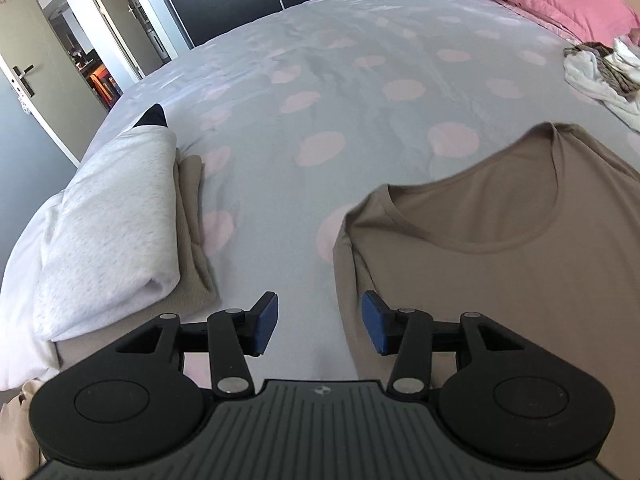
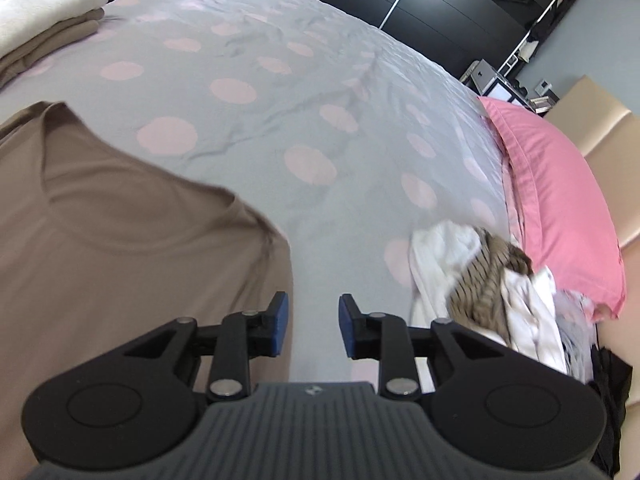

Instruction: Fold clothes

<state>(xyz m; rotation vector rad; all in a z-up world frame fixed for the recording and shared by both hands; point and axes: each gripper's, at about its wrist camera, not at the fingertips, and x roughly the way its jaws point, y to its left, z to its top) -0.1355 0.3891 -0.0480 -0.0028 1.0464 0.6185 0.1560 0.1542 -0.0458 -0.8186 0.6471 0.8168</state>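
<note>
On the far left we see the folded stack near the bed's edge: a white garment on top of tan ones, with a dark tip showing behind. Next along, our left tongs stand spread with nothing between the pads, hovering over bare bedspread just beside the left shoulder of the tan T-shirt. The shirt lies flat, face up, neckline away from us, in the middle of the near side of the bed. Our right tongs are likewise parted and empty, one pad over the shirt's right edge, the other over the bedspread. Further right sits the unfolded heap of white and striped brown clothes, touching the pink pillow.

What could go wrong, in our judgement: both tongs sit at the shirt's margins, so a pinch may catch only one layer, or the bedspread with it, and drag the cover into the fold. The thin fabric could also slip out and skew the fold line.

We see no basket, box or other container here; the bed alone carries everything.
</note>
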